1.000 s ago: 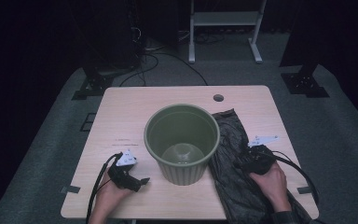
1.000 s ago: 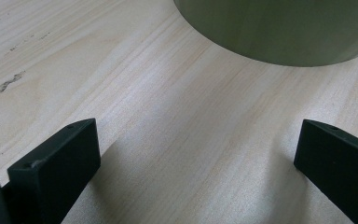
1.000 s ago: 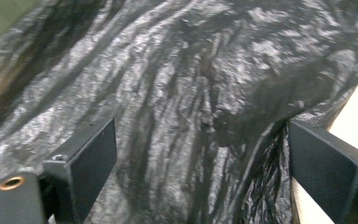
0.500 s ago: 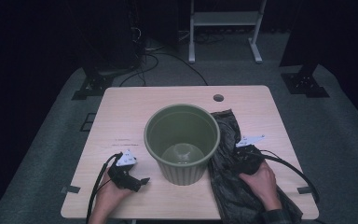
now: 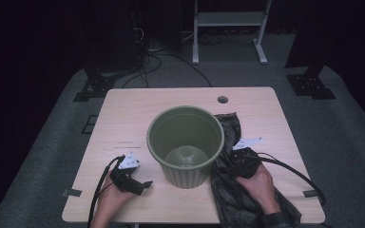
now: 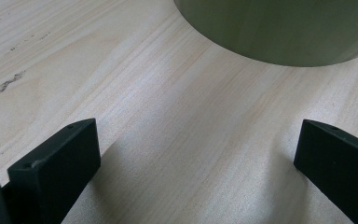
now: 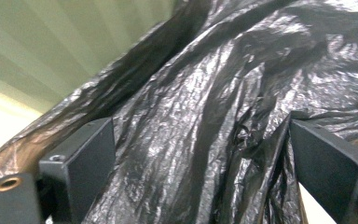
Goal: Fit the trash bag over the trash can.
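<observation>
Green ribbed bin stands mid-desk, black plastic bag crumpled just right of it. Right gripper sits on the bag, jaws spread around its folds. Left gripper rests low on bare wood, jaws wide apart.

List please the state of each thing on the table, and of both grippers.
green bin: upright, nothing inside.
black plastic bag: crumpled, lying flat on the table, touching the bin's right side.
left gripper: open, jaws wide apart over bare wood, holding nothing.
right gripper: open, jaws on either side of a fold of the bag, not closed on it.
</observation>
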Demonstrator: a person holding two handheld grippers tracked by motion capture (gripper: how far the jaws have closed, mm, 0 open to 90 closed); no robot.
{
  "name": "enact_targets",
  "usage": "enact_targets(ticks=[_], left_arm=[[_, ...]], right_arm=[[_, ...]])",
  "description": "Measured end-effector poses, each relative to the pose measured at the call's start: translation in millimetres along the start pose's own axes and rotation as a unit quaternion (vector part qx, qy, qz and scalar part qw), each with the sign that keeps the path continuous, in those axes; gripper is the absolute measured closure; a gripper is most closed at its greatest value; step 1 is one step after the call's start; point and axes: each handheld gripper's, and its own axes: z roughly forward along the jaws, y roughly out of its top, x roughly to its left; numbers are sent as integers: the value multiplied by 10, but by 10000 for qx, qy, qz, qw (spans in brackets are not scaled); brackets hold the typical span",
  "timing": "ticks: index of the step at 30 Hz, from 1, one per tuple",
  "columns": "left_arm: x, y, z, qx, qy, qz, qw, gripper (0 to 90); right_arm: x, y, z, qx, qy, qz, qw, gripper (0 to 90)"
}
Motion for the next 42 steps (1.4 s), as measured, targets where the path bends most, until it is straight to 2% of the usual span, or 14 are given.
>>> enact_targets(ticks=[2, 4, 11, 21, 24, 29, 37, 42], left_arm=[[0, 0, 0, -2, 0, -2, 10000, 0], [0, 0, 0, -1, 0, -1, 10000, 0], [0, 0, 0, -2, -1, -2, 10000, 0], [0, 0, 0, -2, -1, -2, 10000, 0], [-1, 0, 1, -1, 0, -2, 10000, 0], [-1, 0, 0, -2, 0, -3, 10000, 0], [-1, 0, 1, -2, 0, -2, 10000, 0], [0, 0, 0, -1, 0, -1, 10000, 0]], right_arm=[[41, 19, 35, 72, -25, -80, 9999, 80], [75, 32, 62, 45, 57, -74, 9999, 80], [140, 43, 121, 112, -20, -193, 9997, 69], [221, 22, 159, 124, -327, -525, 9980, 72], [231, 22, 157, 123, -391, -507, 9979, 91], [236, 35, 115, 127, -400, -488, 9979, 256], [226, 43, 59, 105, -346, -516, 9980, 663], [227, 46, 57, 119, -267, -530, 9982, 832]])
